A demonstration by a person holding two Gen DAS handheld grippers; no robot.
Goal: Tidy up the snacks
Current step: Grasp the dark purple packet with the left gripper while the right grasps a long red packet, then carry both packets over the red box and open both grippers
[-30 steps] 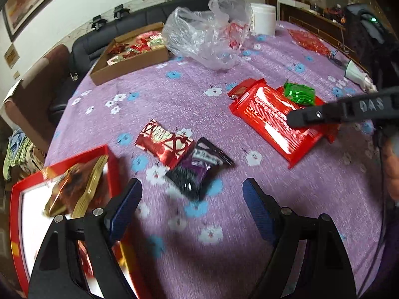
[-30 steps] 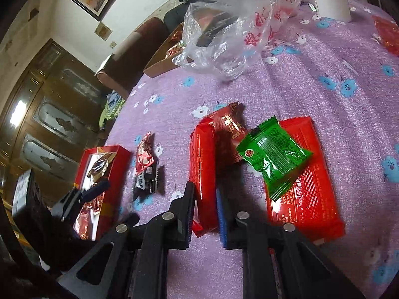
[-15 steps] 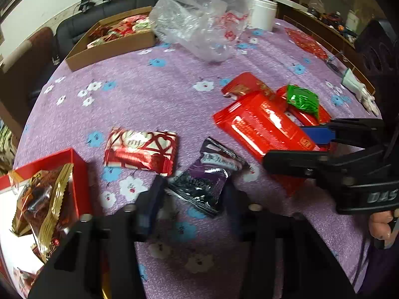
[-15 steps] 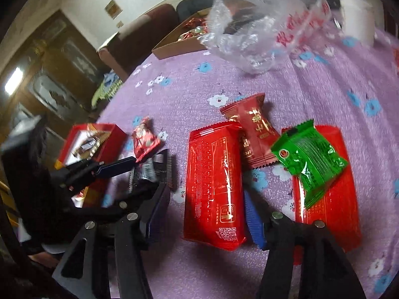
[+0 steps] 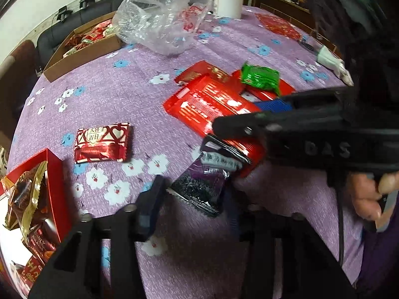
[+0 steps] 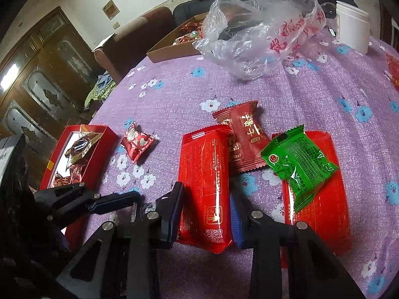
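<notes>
A black-and-purple packet [image 5: 199,186] lies on the purple flowered cloth between the fingers of my left gripper [image 5: 194,189]. Those jaws are opening and the pads stand just off its edges. My right gripper [image 6: 206,194] is closing on the near end of a long red packet [image 6: 204,182], with both pads against its sides. From the left wrist view the right gripper [image 5: 239,115] reaches in from the right over that long red packet [image 5: 209,104]. A red box [image 5: 53,186] at the left holds several wrapped snacks.
A heart-patterned red packet [image 5: 102,144] lies loose beside the red box. A green packet [image 6: 299,164] rests on a second long red packet [image 6: 321,211], with a dark red packet [image 6: 245,137] beside it. A plastic bag [image 5: 162,25], cardboard box [image 5: 82,57] and white jar [image 5: 228,1] stand behind.
The left gripper came in over the black-and-purple packet, narrowed, then widened again. The right gripper opened wide around the long red packet and has since narrowed onto it.
</notes>
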